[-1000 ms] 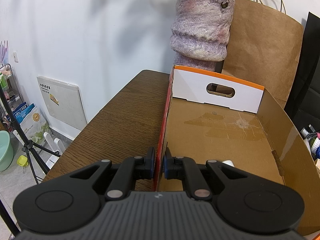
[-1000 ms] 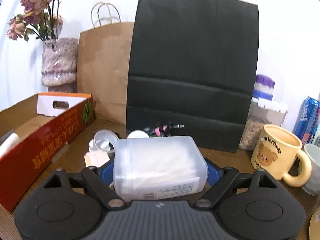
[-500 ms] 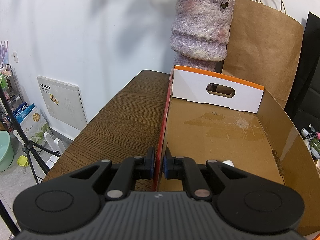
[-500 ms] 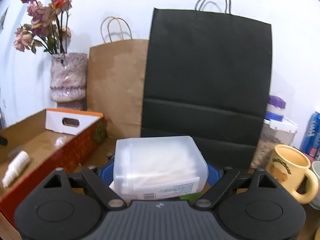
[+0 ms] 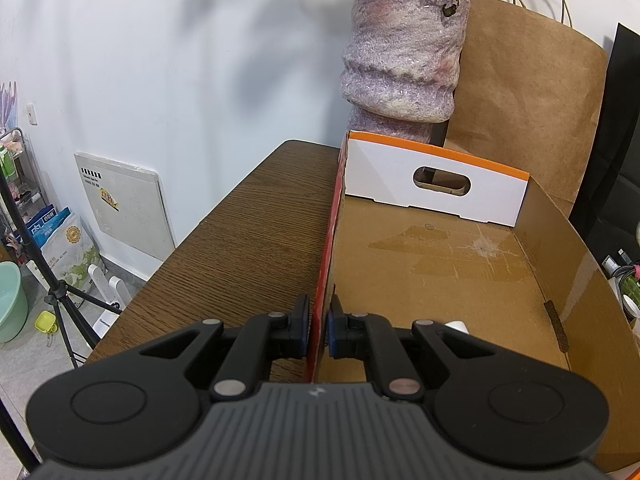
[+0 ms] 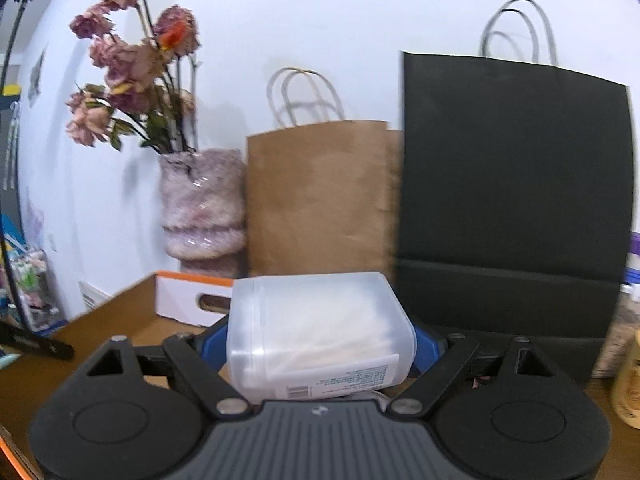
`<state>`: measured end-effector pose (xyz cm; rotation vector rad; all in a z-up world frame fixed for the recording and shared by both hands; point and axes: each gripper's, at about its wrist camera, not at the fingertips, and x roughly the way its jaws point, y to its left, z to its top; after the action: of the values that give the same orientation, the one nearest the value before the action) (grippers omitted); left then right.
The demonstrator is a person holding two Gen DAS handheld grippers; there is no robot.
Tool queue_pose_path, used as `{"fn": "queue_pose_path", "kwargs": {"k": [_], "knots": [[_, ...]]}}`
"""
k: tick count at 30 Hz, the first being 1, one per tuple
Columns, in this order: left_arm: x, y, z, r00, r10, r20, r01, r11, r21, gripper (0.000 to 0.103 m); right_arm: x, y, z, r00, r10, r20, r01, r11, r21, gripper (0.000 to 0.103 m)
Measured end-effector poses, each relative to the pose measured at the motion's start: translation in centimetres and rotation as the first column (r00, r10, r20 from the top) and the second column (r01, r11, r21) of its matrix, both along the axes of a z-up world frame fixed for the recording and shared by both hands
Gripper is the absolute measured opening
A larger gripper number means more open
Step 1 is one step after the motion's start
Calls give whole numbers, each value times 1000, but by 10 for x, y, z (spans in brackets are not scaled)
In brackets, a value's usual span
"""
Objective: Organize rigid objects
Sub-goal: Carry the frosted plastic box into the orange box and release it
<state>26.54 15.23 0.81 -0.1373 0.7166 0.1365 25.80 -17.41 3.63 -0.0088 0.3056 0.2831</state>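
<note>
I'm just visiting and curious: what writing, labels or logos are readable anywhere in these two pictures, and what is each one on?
Nothing reads clearly enough to quote.
White label with barcode on the translucent plastic container held in the right tongs: print too small and blurred.
White wall panel: black heading and a yellow sticker, too small.
Blue and white bag on the floor: characters and a round seal, unreadable.
Small emblems on both tongs' bodies: logos only, no words.

The right gripper clamps a translucent plastic container before a black bag.
</note>
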Motion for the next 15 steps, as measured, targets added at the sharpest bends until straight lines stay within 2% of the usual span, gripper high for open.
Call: {"fn": "queue_pose_path", "kwargs": {"k": [7,15], "knots": [[0,0,0,1000,0,0,0,1000,1,10,15,44,5,997,78,-13,-78,997,24,86],[1,1,0,1000,-1,2,1,1000,4,10,23,94,11,985,161,-54,-162,986,-24,86]]}}
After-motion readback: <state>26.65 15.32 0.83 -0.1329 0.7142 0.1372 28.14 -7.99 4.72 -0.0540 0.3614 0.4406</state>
